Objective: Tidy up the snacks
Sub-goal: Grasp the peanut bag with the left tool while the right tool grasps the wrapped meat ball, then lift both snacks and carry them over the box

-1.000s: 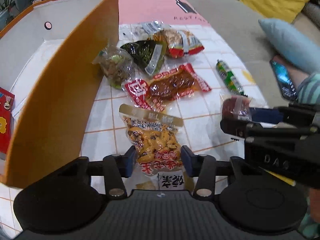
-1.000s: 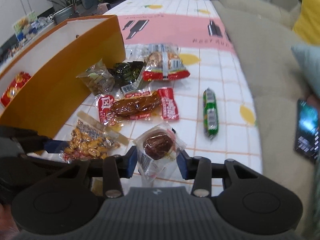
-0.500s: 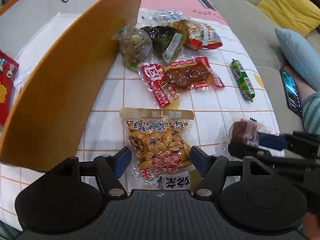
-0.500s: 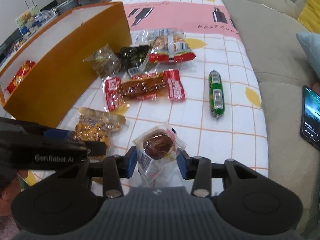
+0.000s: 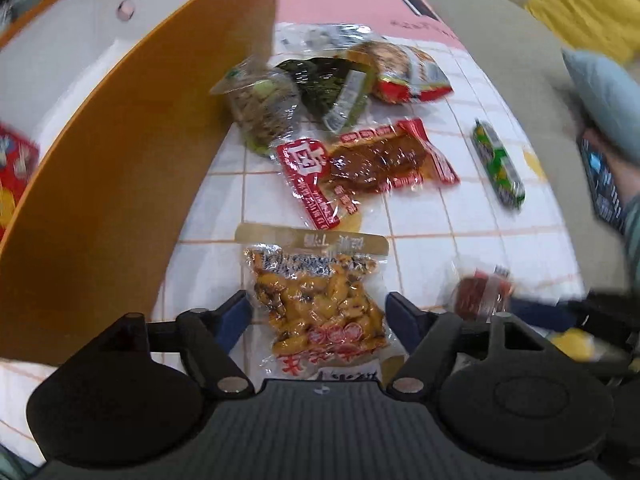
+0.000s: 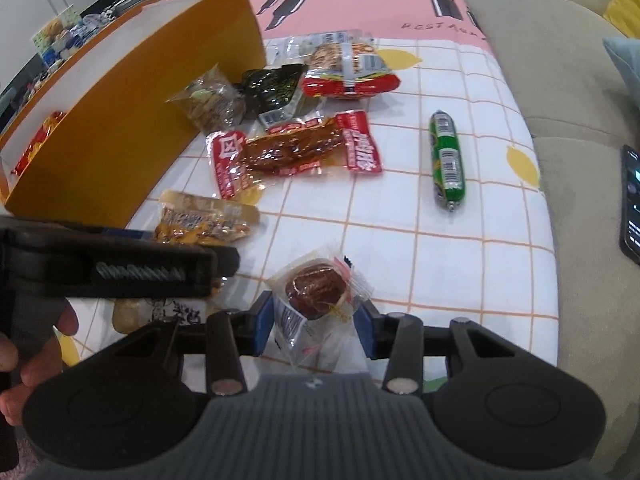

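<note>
The left gripper [image 5: 318, 314] stood wide apart around the yellow bean pouch [image 5: 320, 300], its pads flanking the pouch's lower half without clearly pressing it; whether they had a hold I could not tell. The pouch's long axis ran straight ahead along the fingers, gold header strip farthest out. The orange box [image 5: 120, 184] rose just to the left of those tongs, so this hand was the nearer one for loading.

The right gripper [image 6: 316, 320] was closed on one clear packet holding a round brown sweet [image 6: 316, 292], seemingly lifted off the cloth.

Ahead of both tongs lay five more snacks: one red braised-meat pack [image 6: 292, 148], one green sausage [image 6: 446, 160] lying lengthwise away to the right, one dark seaweed packet [image 6: 276, 86], one clear nut bag [image 6: 210, 100], and one red-edged packet [image 6: 348, 68]. One red packet [image 6: 36, 144] already lay inside the box.
</note>
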{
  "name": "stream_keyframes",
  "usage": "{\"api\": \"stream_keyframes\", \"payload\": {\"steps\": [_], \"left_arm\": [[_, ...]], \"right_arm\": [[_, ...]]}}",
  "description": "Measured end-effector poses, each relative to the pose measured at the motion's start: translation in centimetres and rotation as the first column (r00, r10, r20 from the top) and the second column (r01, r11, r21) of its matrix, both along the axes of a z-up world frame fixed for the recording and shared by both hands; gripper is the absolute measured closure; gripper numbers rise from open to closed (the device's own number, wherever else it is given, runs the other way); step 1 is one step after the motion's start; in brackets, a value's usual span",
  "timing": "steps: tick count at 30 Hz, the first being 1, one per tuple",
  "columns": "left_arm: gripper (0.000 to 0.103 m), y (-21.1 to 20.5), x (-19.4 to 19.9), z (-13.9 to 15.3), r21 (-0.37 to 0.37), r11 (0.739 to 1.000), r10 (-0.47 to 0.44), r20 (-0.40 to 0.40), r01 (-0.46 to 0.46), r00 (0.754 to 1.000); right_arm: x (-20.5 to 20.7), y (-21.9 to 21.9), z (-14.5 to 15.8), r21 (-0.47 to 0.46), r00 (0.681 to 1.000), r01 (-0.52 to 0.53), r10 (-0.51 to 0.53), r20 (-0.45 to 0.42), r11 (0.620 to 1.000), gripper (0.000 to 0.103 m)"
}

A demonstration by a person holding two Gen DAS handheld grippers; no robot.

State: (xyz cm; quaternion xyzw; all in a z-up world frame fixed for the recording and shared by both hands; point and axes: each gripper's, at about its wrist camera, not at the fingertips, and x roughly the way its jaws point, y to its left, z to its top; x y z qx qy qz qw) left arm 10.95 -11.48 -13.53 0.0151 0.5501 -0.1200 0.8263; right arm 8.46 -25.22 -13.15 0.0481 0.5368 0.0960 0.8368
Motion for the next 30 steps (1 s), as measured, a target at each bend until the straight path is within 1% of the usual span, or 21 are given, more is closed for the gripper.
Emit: {"api": "stream_keyframes", "payload": {"steps": [1, 3, 4, 8, 10, 13, 17, 18, 19, 24, 27, 30], "left_arm": [[0.032, -0.1, -0.1, 0.1, -0.003, 1.0, -0.006, 0.01, 0.006, 1.0], [0.034, -0.2, -0.1, 0.1, -0.004, 1.0, -0.012, 0.012, 0.012, 1.0], [0.039, -0.2, -0.1, 0.1, -0.014, 1.0, -0.012, 0.015, 0.012, 1.0], [0.042, 0.2, -0.3, 0.3, -0.056, 0.998, -0.008, 0.014, 0.009, 1.0], [0.051, 0.4, -0.3, 0.6, -0.078, 0.997, -0.007, 0.012, 0.008, 1.0], [0.06, 0.6, -0.6, 1.4, -0.092, 0.996, -0.004, 0.029, 0.007, 1.0], [0.068, 0.9, -0.9, 2.3, -0.116, 0.993, -0.007, 0.051, 0.012, 0.999], [0.072, 1.0, -1.0, 2.5, -0.126, 0.992, -0.008, 0.057, 0.015, 0.998], [0.074, 1.1, -1.1, 2.8, -0.14, 0.99, -0.011, 0.062, 0.02, 0.998], [0.074, 1.1, -1.7, 3.9, -0.131, 0.991, -0.027, 0.1, 0.04, 0.995], [0.074, 1.6, -1.9, 4.6, -0.151, 0.988, -0.007, 0.11, 0.024, 0.994], [0.074, 2.6, -2.2, 6.3, -0.179, 0.984, 0.015, 0.147, 0.012, 0.989]], "right_arm": [[0.0, 0.1, 0.0, -0.004, 1.0, -0.004, 0.004, 0.002, 1.0, 0.062], [0.0, 0.2, 0.0, -0.008, 1.0, -0.013, 0.013, 0.004, 1.0, 0.062], [0.0, 0.2, 0.0, -0.008, 1.0, -0.012, 0.012, 0.005, 1.0, 0.062], [0.1, 0.1, 0.1, -0.005, 1.0, -0.007, 0.007, 0.004, 1.0, 0.062], [0.0, 0.2, 0.2, -0.012, 1.0, -0.004, 0.005, 0.012, 1.0, 0.062], [-0.1, 0.3, 0.6, -0.031, 0.999, -0.001, 0.002, 0.033, 1.0, 0.062], [-0.2, 0.4, 1.1, -0.032, 0.998, 0.001, 0.001, 0.055, 0.999, 0.062], [-0.2, 0.4, 1.2, -0.03, 0.998, 0.001, 0.001, 0.059, 1.0, 0.062], [-0.2, 0.4, 1.3, -0.027, 0.998, 0.002, 0.0, 0.062, 1.0, 0.062], [-0.3, 0.5, 1.8, 0.007, 0.997, 0.003, -0.004, 0.075, 1.0, 0.062], [-0.5, 0.8, 2.0, -0.003, 0.997, -0.003, 0.003, 0.079, 1.0, 0.062], [-0.8, 0.7, 2.7, 0.003, 0.995, 0.004, -0.004, 0.096, 1.0, 0.062]]}}
